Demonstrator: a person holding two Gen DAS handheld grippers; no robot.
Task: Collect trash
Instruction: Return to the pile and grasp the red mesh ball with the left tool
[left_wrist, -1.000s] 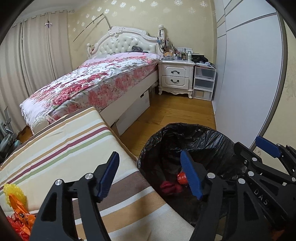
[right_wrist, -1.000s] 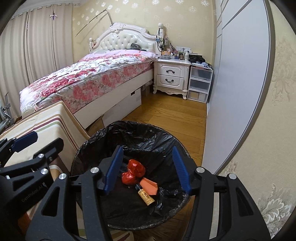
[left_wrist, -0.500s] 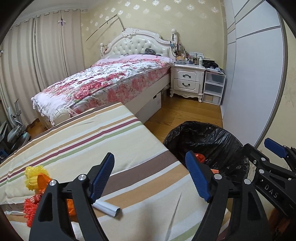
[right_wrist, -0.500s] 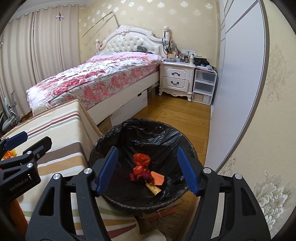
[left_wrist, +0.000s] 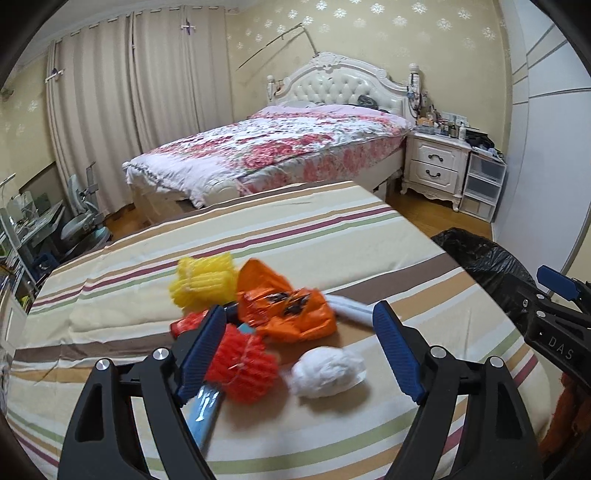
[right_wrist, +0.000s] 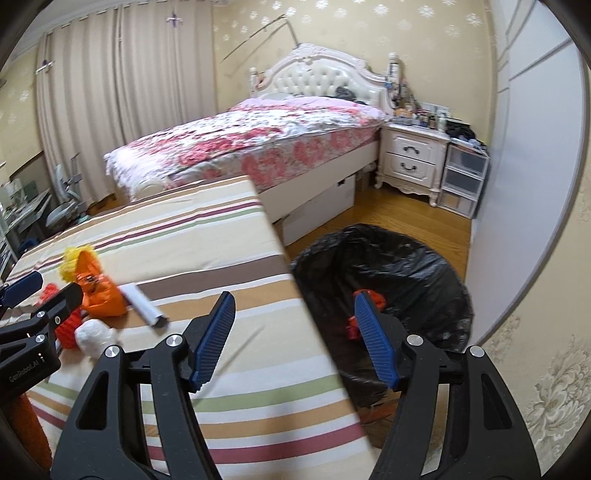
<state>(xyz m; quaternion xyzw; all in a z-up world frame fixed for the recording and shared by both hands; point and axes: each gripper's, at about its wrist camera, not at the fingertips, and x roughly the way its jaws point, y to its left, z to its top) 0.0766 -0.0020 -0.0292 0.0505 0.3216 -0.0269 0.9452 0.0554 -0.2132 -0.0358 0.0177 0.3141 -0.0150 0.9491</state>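
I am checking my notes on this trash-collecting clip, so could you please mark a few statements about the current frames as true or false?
1. Both grippers hold a piece of trash. False: the left gripper and the right gripper hold nothing; the left one's jaws are opening over the pile.
2. A white crumpled wad lies on the striped cloth. True.
3. The trash bin is lined with a white bag. False: the liner is black.
4. Red scraps lie inside the bin. True.
5. The orange wrapper lies beside the yellow foam net. True.
6. The red foam net lies on the floor. False: it lies on the striped cloth.
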